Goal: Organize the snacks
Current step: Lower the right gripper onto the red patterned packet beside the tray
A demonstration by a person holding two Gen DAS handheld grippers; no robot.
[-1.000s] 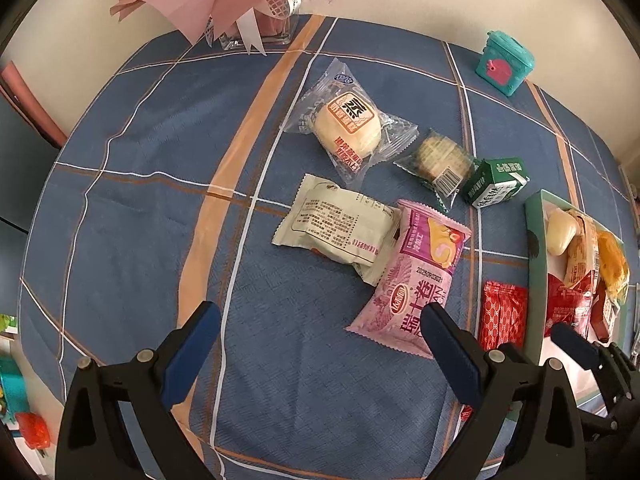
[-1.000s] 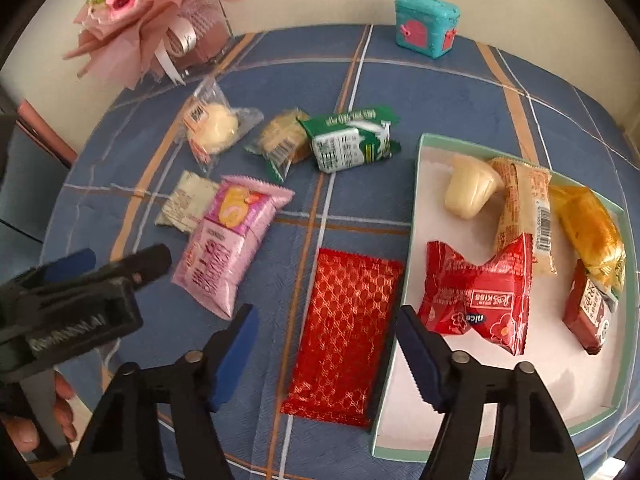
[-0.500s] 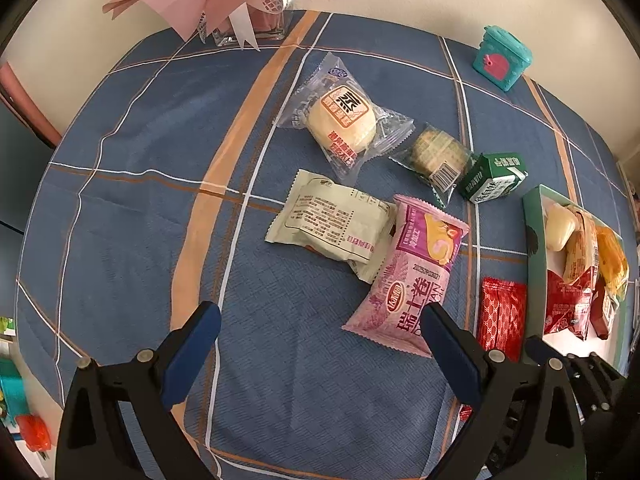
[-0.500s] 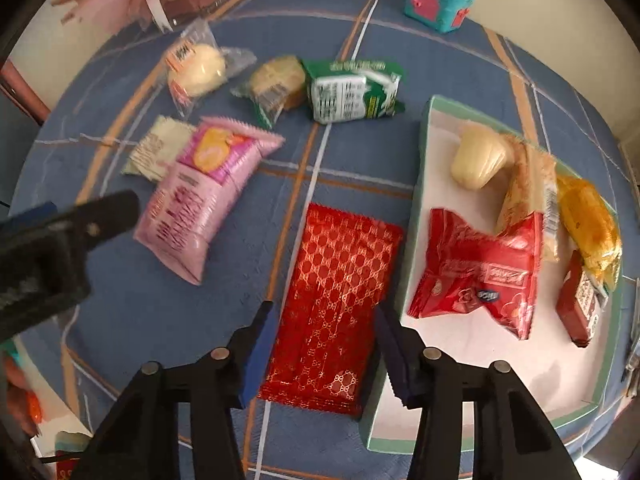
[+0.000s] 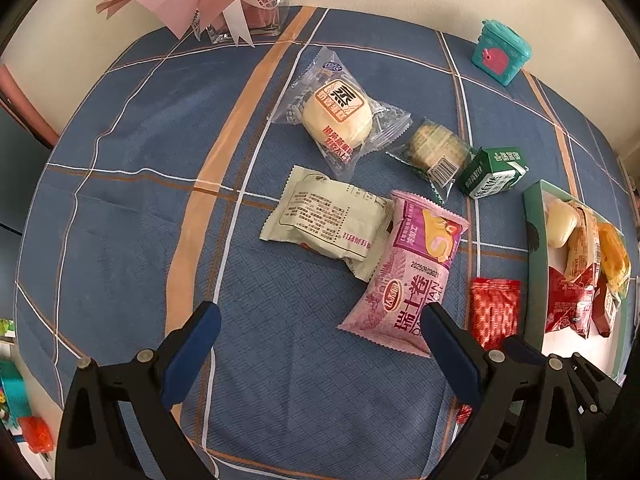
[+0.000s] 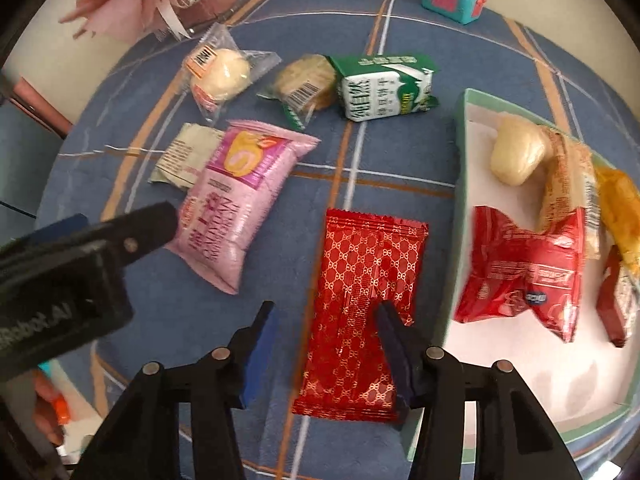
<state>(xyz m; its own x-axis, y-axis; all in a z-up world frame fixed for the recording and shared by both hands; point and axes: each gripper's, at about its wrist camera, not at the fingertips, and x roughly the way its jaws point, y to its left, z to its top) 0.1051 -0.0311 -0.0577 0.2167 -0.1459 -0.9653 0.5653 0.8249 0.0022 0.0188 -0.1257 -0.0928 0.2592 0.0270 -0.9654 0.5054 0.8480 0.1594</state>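
Note:
My right gripper [image 6: 326, 320] is open, its jaws partly closed around the near end of a red patterned snack pack [image 6: 362, 300] lying flat on the cloth beside a green-rimmed tray [image 6: 460, 152]. The pack also shows in the left wrist view [image 5: 494, 312]. My left gripper [image 5: 318, 336] is open and empty above the cloth, near a pink snack bag [image 5: 404, 276]. A cream packet [image 5: 324, 220], a clear-wrapped bun [image 5: 338, 116], a wrapped biscuit [image 5: 434, 152] and a green milk carton [image 5: 492, 172] lie beyond. The tray holds several snacks.
A teal toy box [image 5: 500, 52] stands at the far edge of the blue checked tablecloth [image 5: 140, 140]. A pink bouquet in a glass vase [image 5: 240, 4] stands at the far left. The left gripper's body [image 6: 60, 268] shows in the right wrist view.
My right gripper has moved down and forward over the red pack and its jaws have narrowed around it. My left gripper has shifted slightly.

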